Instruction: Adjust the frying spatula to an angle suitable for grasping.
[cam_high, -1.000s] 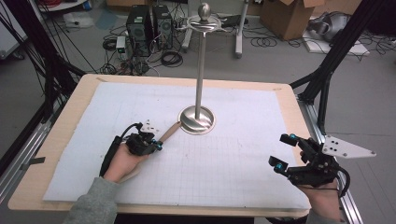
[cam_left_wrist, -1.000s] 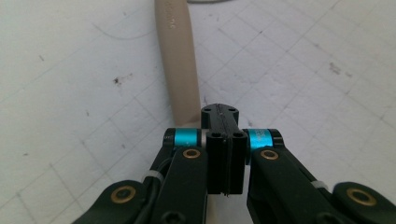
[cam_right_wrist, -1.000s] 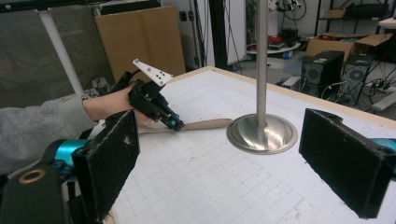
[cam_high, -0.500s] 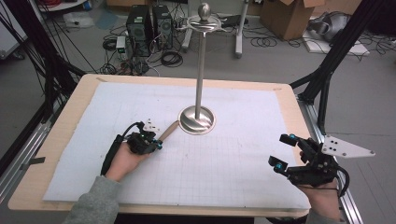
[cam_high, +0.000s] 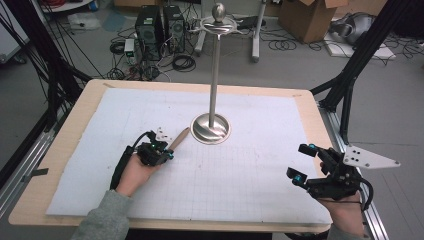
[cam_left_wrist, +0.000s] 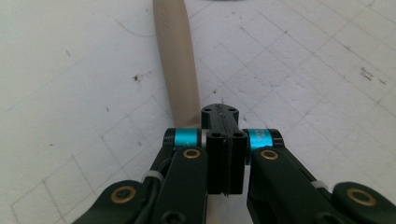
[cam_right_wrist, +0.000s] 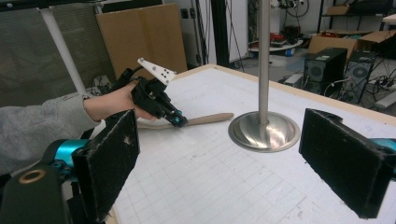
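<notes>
**Left gripper clamps a beige stick beside the steel stand**

From above, the left gripper (cam_high: 159, 150) sits at about 8 o'clock from the stand (cam_high: 212, 127), its jaws closed on the near end of one beige stick (cam_high: 179, 139). The stick lies flat on the mat (cam_high: 250, 175) and points toward 1 o'clock, its far tip just short of the stand's round base. The right gripper (cam_high: 303, 164) rests near the mat's edge at 4 o'clock, jaws spread wide with nothing between them.

The left gripper view adds what the high view cannot resolve: the stick (cam_left_wrist: 176, 65) is smooth, matte and rounded, running away from the pinched black jaws, and the mat (cam_left_wrist: 70, 70) is white, faintly speckled and printed with a fine grid.

The right gripper view shows the scene from the side. Its two black pads are rough and scuffed and stand well apart, framing the stand (cam_right_wrist: 264, 130), whose polished dished base mirrors the room and whose straight pole rises out of frame. Farther off, a grey-sleeved hand holds the left gripper (cam_right_wrist: 177, 121) low on the stick (cam_right_wrist: 208, 119).

Counted: two grippers, one stick, one stand, one mat.
</notes>
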